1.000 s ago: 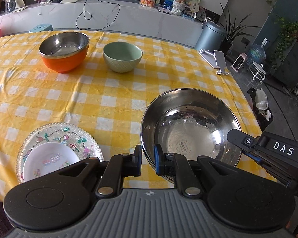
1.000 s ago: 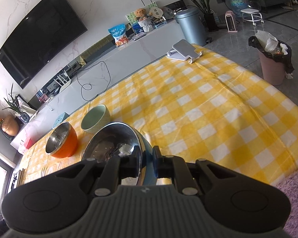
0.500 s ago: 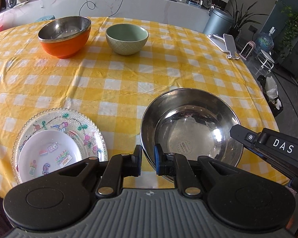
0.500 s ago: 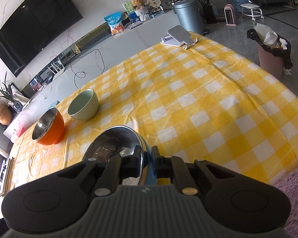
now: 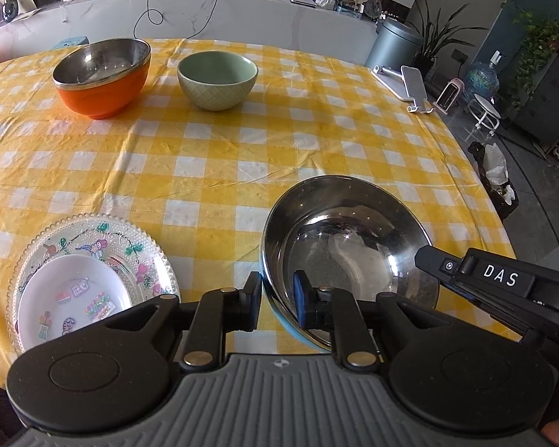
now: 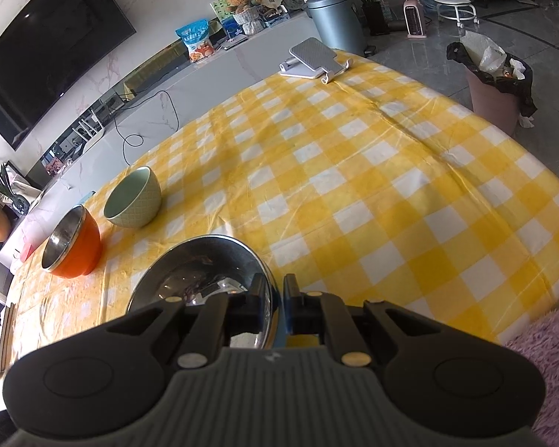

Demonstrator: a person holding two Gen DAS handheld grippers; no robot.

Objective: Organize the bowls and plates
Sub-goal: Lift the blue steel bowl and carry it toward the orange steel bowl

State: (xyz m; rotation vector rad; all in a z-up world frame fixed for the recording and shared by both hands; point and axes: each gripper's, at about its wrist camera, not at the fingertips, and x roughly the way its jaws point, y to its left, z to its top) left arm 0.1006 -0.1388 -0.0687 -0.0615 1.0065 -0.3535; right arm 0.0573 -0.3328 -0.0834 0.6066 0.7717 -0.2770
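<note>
A steel bowl [image 5: 346, 231] with a blue outside sits near the table's front right. My left gripper [image 5: 277, 298] straddles its near left rim. Its jaws are opening: the rim is between them and the inner blue pad [image 5: 302, 298] stands off the metal. My right gripper [image 6: 275, 294] is shut on the same steel bowl [image 6: 197, 264] at its right rim, and shows in the left wrist view as my right gripper [image 5: 428, 260]. An orange bowl [image 5: 100, 82] and a green bowl [image 5: 218, 78] stand at the back. A small white plate [image 5: 70, 294] lies on a glass plate [image 5: 130, 238] at the front left.
A yellow checked cloth [image 5: 242, 156] covers the round table. A grey phone stand [image 5: 406, 82] sits at its far right edge. Beyond that edge on the floor are a lined waste bin [image 6: 495, 85] and a stool [image 5: 484, 111]. Purple fluffy fabric [image 6: 540, 365] is at the lower right.
My left jaws, shut on the steel bowl's rim before, now stand apart around it. The right gripper keeps its hold and has sunk slightly toward the table.
</note>
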